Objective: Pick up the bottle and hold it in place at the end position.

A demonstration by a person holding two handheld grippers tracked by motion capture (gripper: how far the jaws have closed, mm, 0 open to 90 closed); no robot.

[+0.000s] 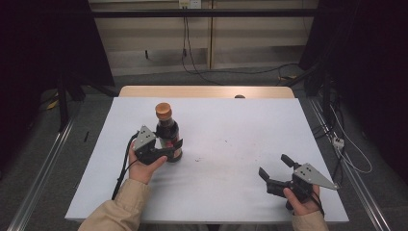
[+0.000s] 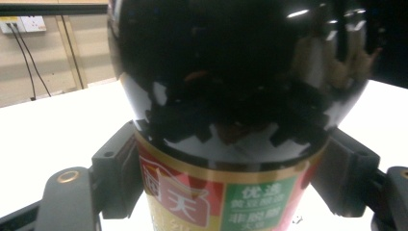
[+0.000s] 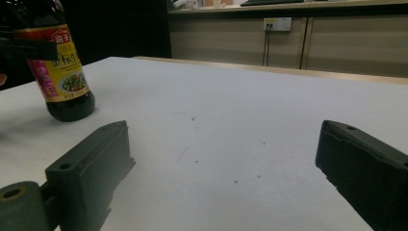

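From above, a dark bottle [image 1: 167, 131] was seen upright on the white tabletop [image 1: 231, 144], gripped by the left claw [image 1: 164, 146]. In the left view, both jaws were pressed against its label. The right claw [image 3: 223, 159] was held wide open, empty.

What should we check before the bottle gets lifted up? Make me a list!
1. Left gripper around the bottle: ok, a jaw sits on each side of its label in the left gripper view.
2. Squeeze firm enough: cannot tell.
3. Orange cap on the bottle: ok; whether it is tight, cannot tell.
4. Bottle standing flat: not ok, in the right gripper view it leans, with its base tipped on the white table.
5. Right gripper out of the way: ok, it is open and far from the bottle.
6. Free space around the bottle: ok.
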